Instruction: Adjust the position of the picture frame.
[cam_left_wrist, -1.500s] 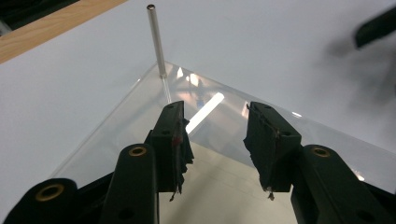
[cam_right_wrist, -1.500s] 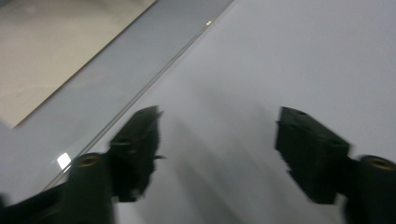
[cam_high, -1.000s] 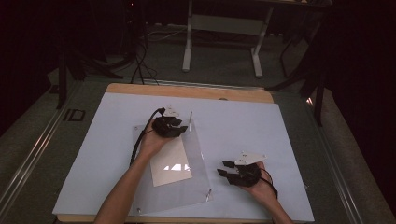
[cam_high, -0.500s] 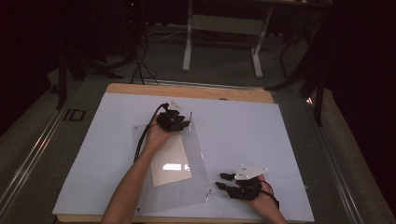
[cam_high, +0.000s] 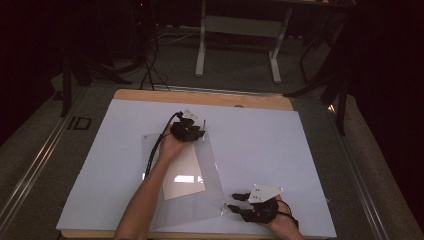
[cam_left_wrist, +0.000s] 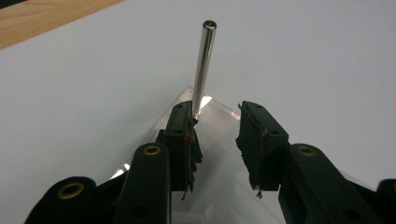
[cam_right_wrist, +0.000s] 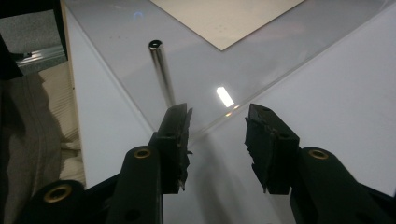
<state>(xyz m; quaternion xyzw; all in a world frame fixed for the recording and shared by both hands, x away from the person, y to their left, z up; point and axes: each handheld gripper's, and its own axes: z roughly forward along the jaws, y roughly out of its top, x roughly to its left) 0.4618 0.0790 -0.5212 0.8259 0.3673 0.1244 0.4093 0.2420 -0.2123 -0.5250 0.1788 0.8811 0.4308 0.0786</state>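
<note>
- Clear sleeve is lying flat on the white table, tilted, with a cream sheet inside it.
- Left hand-held gripper is sitting at the sleeve's far corner; the left forearm is reaching across the sleeve from the bottom edge of the high view.
- Left gripper view: the left hand-held gripper jaws have just been closing but are standing apart, released, with the sleeve corner lying under the gap and no pad pressing on it. A thin metal rod is jutting forward from the left jaw.
- Right hand-held gripper is sitting at the sleeve's near right corner, near the table's front edge.
- Right gripper view: the right hand-held gripper jaws are parted, released, with the sleeve's edge running across just ahead of the gap and nothing gripped. A metal rod is likewise sticking out over the sleeve.
</note>
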